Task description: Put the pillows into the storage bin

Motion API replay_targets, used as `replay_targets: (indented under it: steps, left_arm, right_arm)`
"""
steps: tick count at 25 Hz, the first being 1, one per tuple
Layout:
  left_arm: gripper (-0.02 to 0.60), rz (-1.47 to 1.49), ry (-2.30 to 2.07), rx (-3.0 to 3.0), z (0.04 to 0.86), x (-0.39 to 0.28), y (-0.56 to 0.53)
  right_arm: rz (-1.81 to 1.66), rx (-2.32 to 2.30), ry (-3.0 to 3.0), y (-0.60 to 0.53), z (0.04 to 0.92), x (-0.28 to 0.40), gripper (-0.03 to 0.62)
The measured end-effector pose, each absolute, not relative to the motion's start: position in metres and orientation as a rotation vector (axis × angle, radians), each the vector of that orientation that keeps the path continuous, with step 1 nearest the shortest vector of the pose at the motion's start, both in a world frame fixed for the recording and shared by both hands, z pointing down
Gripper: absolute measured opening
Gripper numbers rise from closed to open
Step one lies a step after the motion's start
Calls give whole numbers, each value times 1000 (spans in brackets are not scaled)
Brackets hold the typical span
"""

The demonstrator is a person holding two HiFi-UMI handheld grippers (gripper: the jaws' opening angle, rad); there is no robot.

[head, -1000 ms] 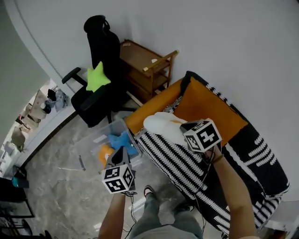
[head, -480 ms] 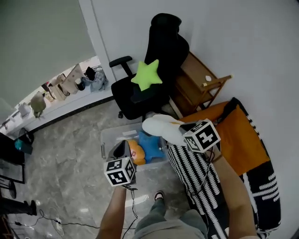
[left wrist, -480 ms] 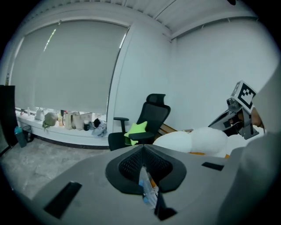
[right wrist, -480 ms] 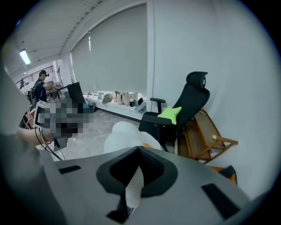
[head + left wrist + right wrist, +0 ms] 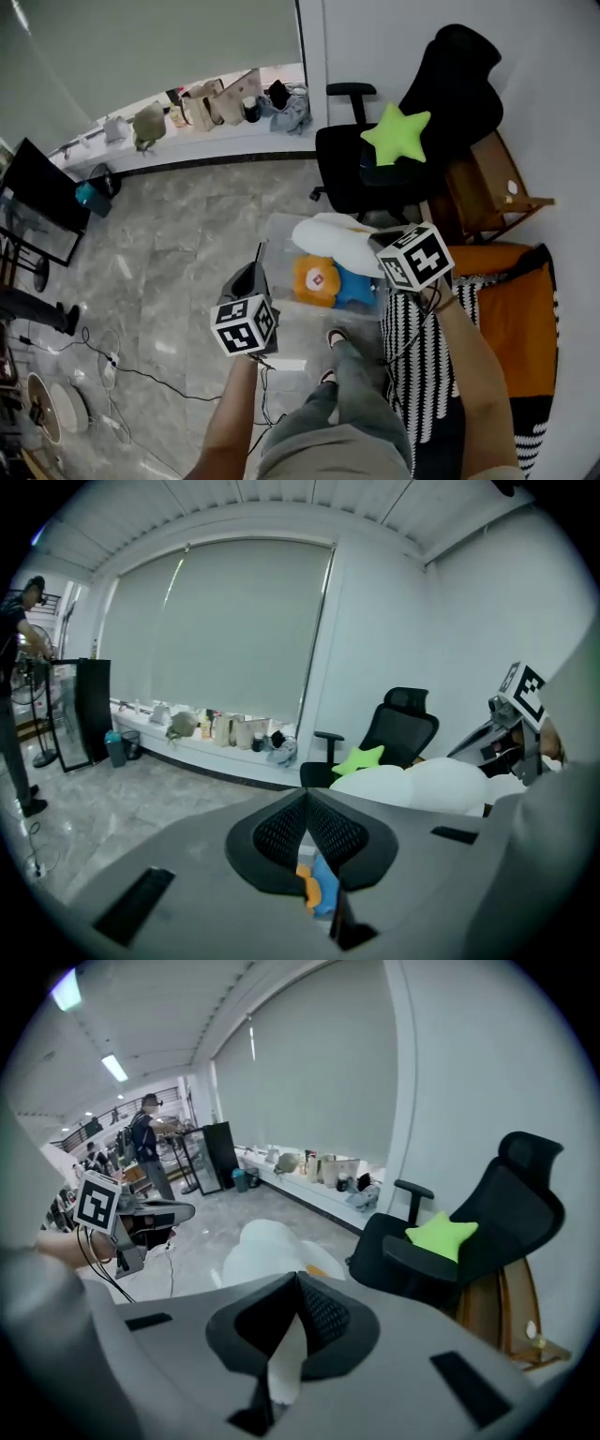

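The right hand-held gripper (image 5: 296, 1288) is clamped on the white pillow (image 5: 330, 238) — held above the storage bin (image 5: 277, 246), which holds an orange pillow (image 5: 314, 279) and a blue pillow (image 5: 357, 287). The left hand-held gripper (image 5: 307, 799) has its jaws together — empty.

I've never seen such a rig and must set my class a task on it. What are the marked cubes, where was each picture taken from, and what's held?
A person holds a gripper in each hand; the marked cubes are part of them. One picture comes from a head camera looking down, the other two from cameras riding on the grippers. The right gripper is clamped on a white pillow over a storage bin holding an orange pillow and a blue pillow. The left gripper is shut, empty.
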State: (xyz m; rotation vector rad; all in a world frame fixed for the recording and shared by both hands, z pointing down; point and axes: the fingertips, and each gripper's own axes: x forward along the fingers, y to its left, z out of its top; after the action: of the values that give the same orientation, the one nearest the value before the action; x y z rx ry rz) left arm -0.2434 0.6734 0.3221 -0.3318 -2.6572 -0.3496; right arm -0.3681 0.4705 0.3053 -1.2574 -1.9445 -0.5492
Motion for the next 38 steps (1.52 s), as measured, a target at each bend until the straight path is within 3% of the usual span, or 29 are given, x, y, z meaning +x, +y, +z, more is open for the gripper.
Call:
replay_targets:
  steps: [8, 20, 24, 38]
  left_arm:
    - [6, -423, -2547, -625, 349, -211, 735]
    - [6, -513, -2428, -850, 385, -204, 768]
    - [6, -537, -2383, -886, 399, -198, 773]
    - [6, -560, -2371, -898, 411, -198, 784]
  right_arm:
    - [-725, -1470, -1706, 569, 368, -378, 6]
    - [-843, -1642, -1529, 629, 434, -405, 12]
    - [-860, -1632, -1526, 635, 459, -409, 149]
    - [-736, -1530, -1538, 625, 475, -418, 126]
